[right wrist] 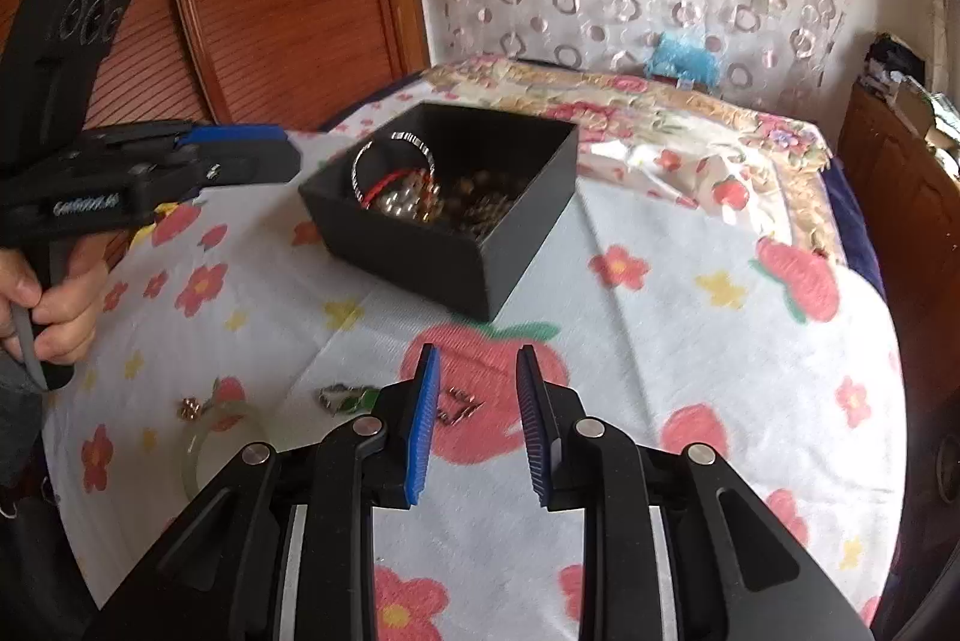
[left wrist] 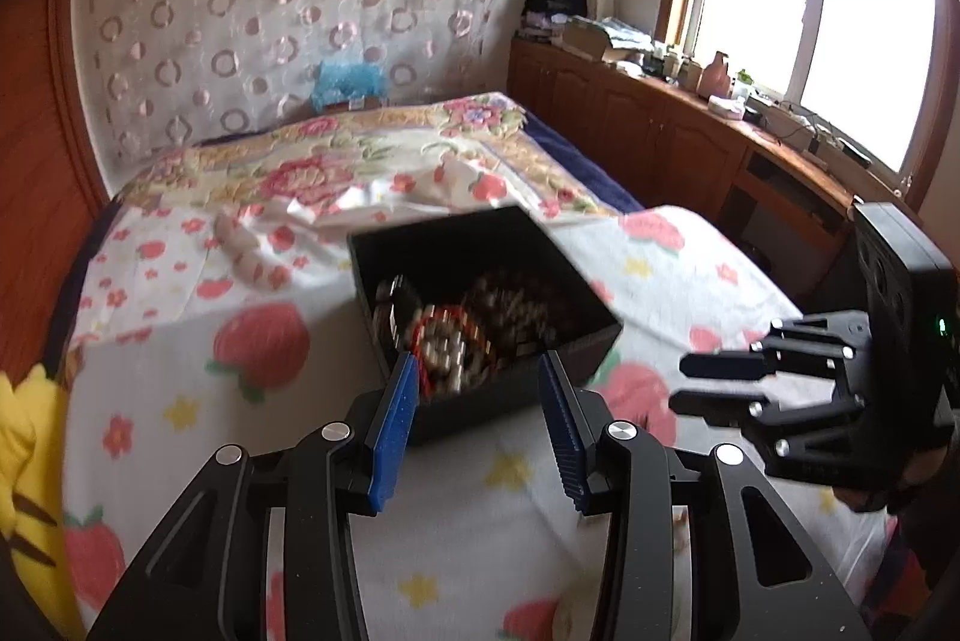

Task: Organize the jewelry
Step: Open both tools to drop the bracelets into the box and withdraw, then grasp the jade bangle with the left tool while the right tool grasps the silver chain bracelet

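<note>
On a flowered bedspread (right wrist: 660,281), a black jewelry box (right wrist: 444,197) is flanked by the left gripper (left wrist: 477,377) and right gripper (right wrist: 477,371), both released and empty.

My tongs (right wrist: 477,425) are matt black plastic with ribbed blue pads (right wrist: 422,431). The box (right wrist: 456,245) looks matt black. Inside it shiny metal beads (right wrist: 408,206) gleam. The bed sheet (right wrist: 660,341) is soft printed cloth, the cabinet (left wrist: 648,131) glossy wood.
</note>
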Tool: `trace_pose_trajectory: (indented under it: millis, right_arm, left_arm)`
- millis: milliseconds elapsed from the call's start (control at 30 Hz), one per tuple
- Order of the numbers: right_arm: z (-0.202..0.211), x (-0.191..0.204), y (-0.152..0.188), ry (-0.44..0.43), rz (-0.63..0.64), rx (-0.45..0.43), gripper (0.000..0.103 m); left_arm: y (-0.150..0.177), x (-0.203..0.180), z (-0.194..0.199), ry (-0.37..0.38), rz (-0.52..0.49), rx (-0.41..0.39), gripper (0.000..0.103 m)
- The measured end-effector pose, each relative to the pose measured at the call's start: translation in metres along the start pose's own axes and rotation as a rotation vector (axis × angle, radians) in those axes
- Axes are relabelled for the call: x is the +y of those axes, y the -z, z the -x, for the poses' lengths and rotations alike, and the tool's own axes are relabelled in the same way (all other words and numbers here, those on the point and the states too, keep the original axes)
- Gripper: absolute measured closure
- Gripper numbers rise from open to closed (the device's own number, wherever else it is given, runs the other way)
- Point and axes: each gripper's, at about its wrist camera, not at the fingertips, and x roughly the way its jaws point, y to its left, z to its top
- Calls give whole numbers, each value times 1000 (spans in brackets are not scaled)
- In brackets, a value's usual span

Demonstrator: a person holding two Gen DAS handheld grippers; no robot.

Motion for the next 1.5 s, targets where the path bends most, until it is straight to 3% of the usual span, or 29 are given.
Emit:
trace_pose_trajectory:
  millis: [200, 367, 767, 900, 1100, 1500]
  right_arm:
    - [-17, 24, 4, -51, 60, 56, 75]
    - [-22, 37, 0, -49, 65, 53, 75]
    - [-37, 51, 0, 39, 86, 101, 75]
    - [-34, 53, 6, 84, 115, 122, 75]
    - [-22, 40, 15, 126, 88, 137, 75]
    - [-12, 24, 25, 113, -5, 135, 71]
  left_arm:
    - [34, 8, 0, -9, 31, 62, 64]
    - [53, 5, 2, -13, 20, 94, 64]
    - [61, -1, 4, -4, 13, 104, 63]
    - [61, -3, 6, 3, 13, 100, 55]
    - [61, -8, 8, 21, 3, 94, 55]
    - [72, -24, -2, 45, -44, 148, 55]
